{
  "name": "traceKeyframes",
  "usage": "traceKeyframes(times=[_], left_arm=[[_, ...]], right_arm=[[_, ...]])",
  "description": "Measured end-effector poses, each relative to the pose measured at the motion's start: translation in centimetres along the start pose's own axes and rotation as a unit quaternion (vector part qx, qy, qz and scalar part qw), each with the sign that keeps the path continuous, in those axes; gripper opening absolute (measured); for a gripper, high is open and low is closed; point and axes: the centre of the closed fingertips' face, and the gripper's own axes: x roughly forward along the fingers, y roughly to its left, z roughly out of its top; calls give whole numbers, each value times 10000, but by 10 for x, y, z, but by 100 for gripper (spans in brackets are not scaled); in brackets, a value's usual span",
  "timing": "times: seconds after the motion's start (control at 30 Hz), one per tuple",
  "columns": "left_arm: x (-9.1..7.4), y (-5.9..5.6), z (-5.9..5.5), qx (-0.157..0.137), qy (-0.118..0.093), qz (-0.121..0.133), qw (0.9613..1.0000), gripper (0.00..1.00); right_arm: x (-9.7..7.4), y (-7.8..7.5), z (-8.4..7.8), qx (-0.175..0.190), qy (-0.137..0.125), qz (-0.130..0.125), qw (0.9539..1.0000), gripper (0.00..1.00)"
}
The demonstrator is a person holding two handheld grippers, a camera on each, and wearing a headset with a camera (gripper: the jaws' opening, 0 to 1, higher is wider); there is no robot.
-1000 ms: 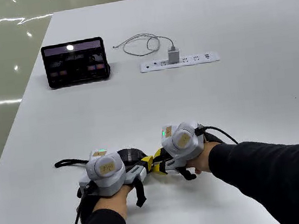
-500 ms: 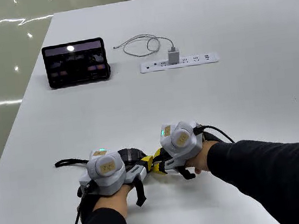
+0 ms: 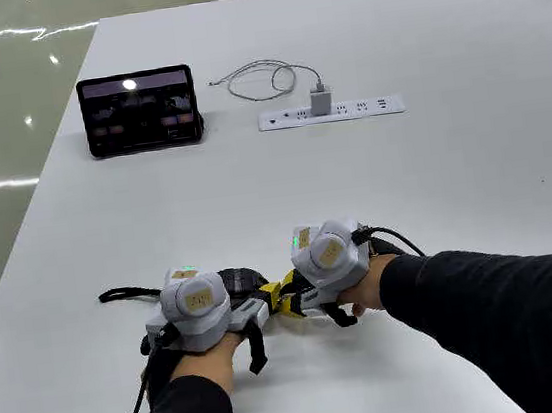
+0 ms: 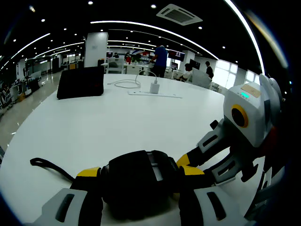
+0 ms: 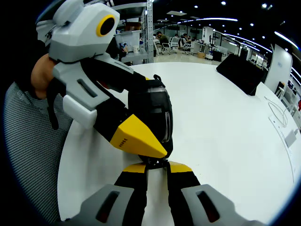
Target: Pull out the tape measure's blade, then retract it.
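Note:
The black tape measure (image 3: 240, 283) lies on the white table (image 3: 374, 184) near the front edge, its black wrist strap (image 3: 126, 294) trailing left. My left gripper (image 3: 256, 291) is shut on its body; in the left gripper view the case (image 4: 136, 181) sits between the yellow-tipped jaws of the left gripper (image 4: 139, 172). My right gripper (image 3: 286, 301) faces it from the right. In the right gripper view the right gripper (image 5: 156, 167) has its jaws nearly together on a small dark piece at the case's (image 5: 153, 113) lower edge. No blade length shows.
A dark tablet (image 3: 140, 112) stands at the back left. A white power strip (image 3: 331, 112) with a charger and a coiled white cable (image 3: 260, 77) lies at the back middle. The table's left edge (image 3: 28, 237) drops to a glossy floor.
Both grippers stay at the tape measure; the right one has edged slightly left toward it. The small shift of the picture comes from the head camera.

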Motion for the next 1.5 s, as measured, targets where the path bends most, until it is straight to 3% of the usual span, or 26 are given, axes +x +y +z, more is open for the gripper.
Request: traceKeyframes(times=[0.2,0.27,0.43,0.97,1.23,1.37,1.4,1.5], left_arm=[[0,0,0,-6,-29,-3,10000,62],[0,0,0,-4,-50,-4,10000,62],[0,0,1,-2,-71,3,10000,62],[1,1,-2,-31,-34,-34,10000,63],[1,0,-2,11,-9,-84,10000,64],[1,0,-3,60,53,-100,9999,64],[0,4,-7,130,204,-6,9997,66],[-1,11,-7,59,242,156,9996,77]], right_arm=[[-3,1,3,-260,-7,-101,9996,11],[-5,0,3,-36,-41,-75,10000,12],[-12,-5,7,104,-143,-90,9998,21],[-20,-2,-2,195,-12,-4,9998,46],[-21,-1,-2,457,-68,-85,9989,70],[-20,1,4,709,-182,-134,9972,91],[-20,2,6,697,-216,-149,9972,94],[-20,2,4,754,-209,-177,9968,100]])
